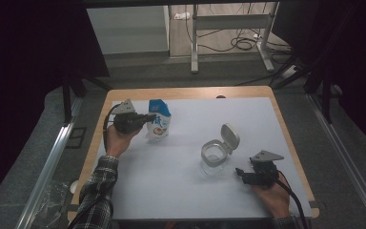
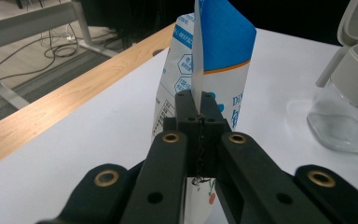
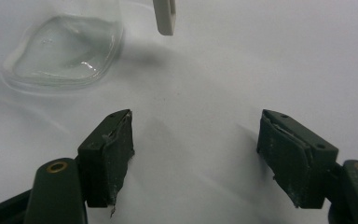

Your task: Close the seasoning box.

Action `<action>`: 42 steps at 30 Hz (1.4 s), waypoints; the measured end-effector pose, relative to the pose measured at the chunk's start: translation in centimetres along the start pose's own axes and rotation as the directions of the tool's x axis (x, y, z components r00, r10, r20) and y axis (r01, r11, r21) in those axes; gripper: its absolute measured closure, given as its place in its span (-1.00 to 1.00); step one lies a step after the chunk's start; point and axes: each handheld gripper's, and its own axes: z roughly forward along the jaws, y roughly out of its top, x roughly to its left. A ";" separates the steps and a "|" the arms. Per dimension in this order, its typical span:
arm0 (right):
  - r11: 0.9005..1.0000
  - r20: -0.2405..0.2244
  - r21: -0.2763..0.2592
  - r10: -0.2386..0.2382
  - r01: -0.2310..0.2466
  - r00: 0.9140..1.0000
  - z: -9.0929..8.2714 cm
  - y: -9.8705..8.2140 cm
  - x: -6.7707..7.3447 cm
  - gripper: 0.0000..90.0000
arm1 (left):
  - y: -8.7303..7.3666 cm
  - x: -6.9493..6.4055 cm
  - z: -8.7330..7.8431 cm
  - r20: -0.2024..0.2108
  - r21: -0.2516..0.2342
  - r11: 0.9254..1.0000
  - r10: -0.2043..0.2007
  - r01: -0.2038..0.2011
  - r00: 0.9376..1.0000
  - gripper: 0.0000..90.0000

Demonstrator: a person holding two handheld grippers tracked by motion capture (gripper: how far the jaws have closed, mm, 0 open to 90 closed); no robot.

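The work in hand looked like filling the glass jar point(image 1: 215, 160) from the blue-and-white pouch point(image 1: 159, 121), and it seemed to be at an early stage. The left gripper point(image 1: 148, 118) had its fingers point(image 2: 186, 105) pinched shut on the pouch's flat side seam, as the left gripper view showed, with the pouch upright near the far left corner of the tabletop point(image 1: 171, 191); whether its base rested on the surface or had come just clear could not be told. The pouch's top looked sealed or folded, though that was hard to judge. The jar stood toward the right side of the tabletop, well apart from the pouch, with its pale hinged lid point(image 1: 230, 137) flipped up and open, so that part of the job appeared done. Through the glass the jar looked empty. The right gripper point(image 1: 238, 171) lay low near the right edge of the tabletop, just beside the jar, its 2 fingers point(image 3: 108, 154) spread wide with nothing between them. What remained, by this reading, was carrying the pouch across to the jar, opening or tipping it, pouring, and closing the lid, possibly with the right gripper steadying the jar.
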 end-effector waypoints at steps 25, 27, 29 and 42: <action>1.000 0.000 0.001 0.001 -0.001 1.000 0.0 0.0 0.0 -0.40 | 1.1 -3.2 -2.5 0.016 0.055 0.998 0.014 -0.015 1.000 1.00; 1.000 -0.001 0.002 0.001 -0.001 1.000 0.0 0.0 0.0 -0.40 | 1.2 -3.5 -2.7 0.019 0.056 0.998 0.013 -0.014 1.000 1.00; 1.000 0.000 0.002 0.001 -0.001 1.000 0.0 0.0 0.0 -0.40 | 1.4 -3.9 -2.8 0.022 0.058 0.998 0.014 -0.015 1.000 1.00; 1.000 0.002 0.005 -0.001 0.001 1.000 0.0 0.1 0.0 -0.40 | 2.3 -6.7 -3.9 0.035 0.077 0.997 0.019 -0.022 0.999 1.00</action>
